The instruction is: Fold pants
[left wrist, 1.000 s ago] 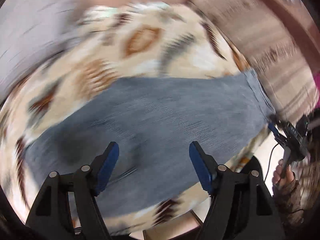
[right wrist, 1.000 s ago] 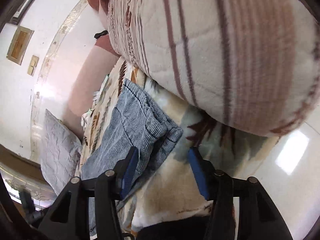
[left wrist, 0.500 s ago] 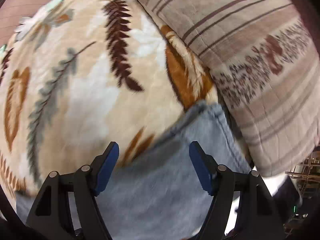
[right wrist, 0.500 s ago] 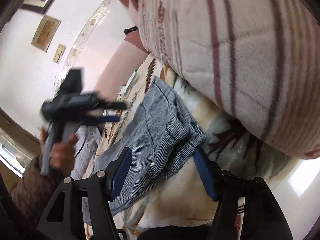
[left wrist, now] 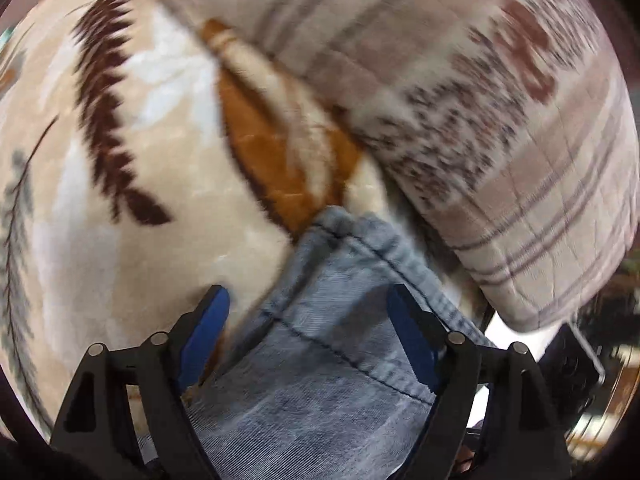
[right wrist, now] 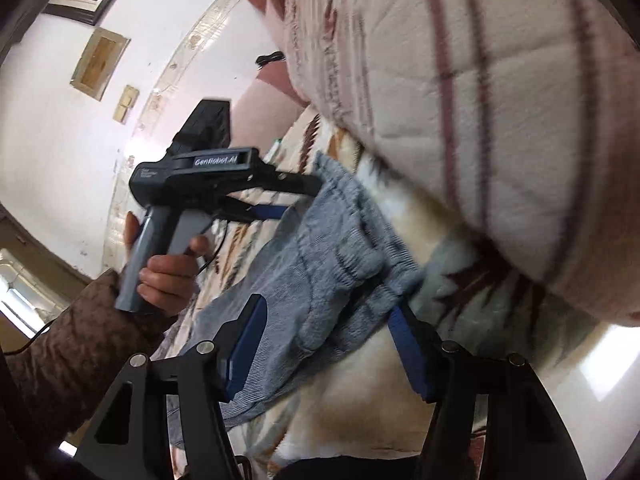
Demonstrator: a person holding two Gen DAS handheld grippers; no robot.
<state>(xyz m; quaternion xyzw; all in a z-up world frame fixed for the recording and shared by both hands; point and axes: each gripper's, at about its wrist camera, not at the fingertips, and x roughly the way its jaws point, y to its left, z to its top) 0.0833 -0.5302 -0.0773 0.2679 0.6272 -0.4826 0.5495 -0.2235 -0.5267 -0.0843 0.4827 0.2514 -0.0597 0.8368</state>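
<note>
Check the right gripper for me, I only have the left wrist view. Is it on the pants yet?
Observer: Not closed. Right gripper has its jaws open and straddles the gathered waistband corner of the pants.
Operator: Where does my left one sit from that side?
Observer: Left gripper is at the far corner of the pants, with its upper finger right at the cloth's edge.
Operator: Anything crowding the right one?
Observer: The striped quilt bulges up just beyond the waistband, on the right jaw's side.
</note>
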